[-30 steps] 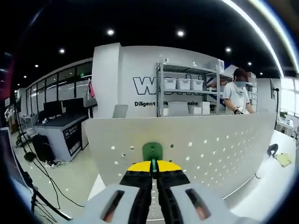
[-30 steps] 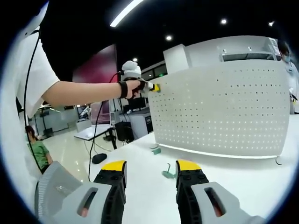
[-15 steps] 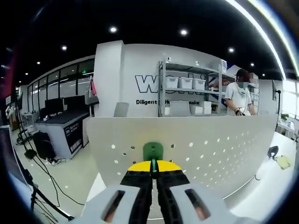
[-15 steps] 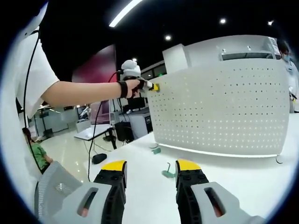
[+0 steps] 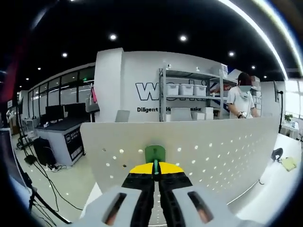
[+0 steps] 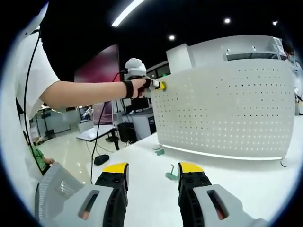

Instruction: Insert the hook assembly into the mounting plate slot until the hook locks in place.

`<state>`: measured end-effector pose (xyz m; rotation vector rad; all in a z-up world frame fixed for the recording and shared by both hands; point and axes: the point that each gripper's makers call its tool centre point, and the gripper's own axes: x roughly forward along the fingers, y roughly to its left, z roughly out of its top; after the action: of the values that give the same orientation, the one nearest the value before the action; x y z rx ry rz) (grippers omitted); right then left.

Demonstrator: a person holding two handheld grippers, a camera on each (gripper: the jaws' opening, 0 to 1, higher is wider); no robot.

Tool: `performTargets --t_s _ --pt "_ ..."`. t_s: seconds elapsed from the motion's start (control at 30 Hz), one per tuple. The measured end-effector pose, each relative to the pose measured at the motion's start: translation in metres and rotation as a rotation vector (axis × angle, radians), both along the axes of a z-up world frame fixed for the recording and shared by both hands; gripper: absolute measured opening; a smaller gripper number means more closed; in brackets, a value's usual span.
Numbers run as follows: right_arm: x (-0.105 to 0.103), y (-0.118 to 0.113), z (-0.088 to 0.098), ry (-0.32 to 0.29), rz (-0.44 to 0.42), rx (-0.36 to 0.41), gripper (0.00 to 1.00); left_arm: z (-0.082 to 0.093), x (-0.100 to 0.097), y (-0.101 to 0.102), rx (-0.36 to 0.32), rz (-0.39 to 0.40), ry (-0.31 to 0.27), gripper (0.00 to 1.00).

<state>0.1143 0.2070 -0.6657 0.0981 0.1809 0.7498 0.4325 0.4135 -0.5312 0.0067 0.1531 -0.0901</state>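
The green hook is pinched by the left gripper against the pegboard at 12 o'clock, while the right gripper is held agape.

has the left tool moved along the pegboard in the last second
Yes. In the right gripper view the left tool has shifted a little right, further in over the white pegboard from its left edge, with the green hook pinched in it.
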Motion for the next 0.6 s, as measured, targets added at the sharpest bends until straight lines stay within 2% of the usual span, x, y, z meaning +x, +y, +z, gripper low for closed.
performTargets --t_s 0.17,0.23,0.3,0.4,0.47,0.6 --pt "0.0 -0.003 -0.001 0.003 -0.007 0.003 0.42 0.0 -0.002 0.016 -0.028 0.03 0.011 0.01" --pt "0.0 -0.003 0.0 0.001 -0.006 0.005 0.42 0.003 -0.002 0.016 -0.033 0.016 0.009 0.01" --pt "0.0 -0.002 0.0 0.0 -0.004 0.004 0.42 0.0 0.001 0.015 0.015 0.004 0.039 0.01" --pt "0.001 0.0 0.001 -0.002 -0.002 0.008 0.42 -0.003 0.004 0.015 0.001 0.001 0.06 0.01" --pt "0.001 0.001 0.002 -0.006 -0.001 0.009 0.42 -0.001 0.005 0.016 -0.005 -0.001 0.055 0.01" --pt "0.0 0.0 0.001 -0.002 -0.002 0.017 0.42 -0.005 0.009 0.016 0.003 0.002 0.072 0.01"
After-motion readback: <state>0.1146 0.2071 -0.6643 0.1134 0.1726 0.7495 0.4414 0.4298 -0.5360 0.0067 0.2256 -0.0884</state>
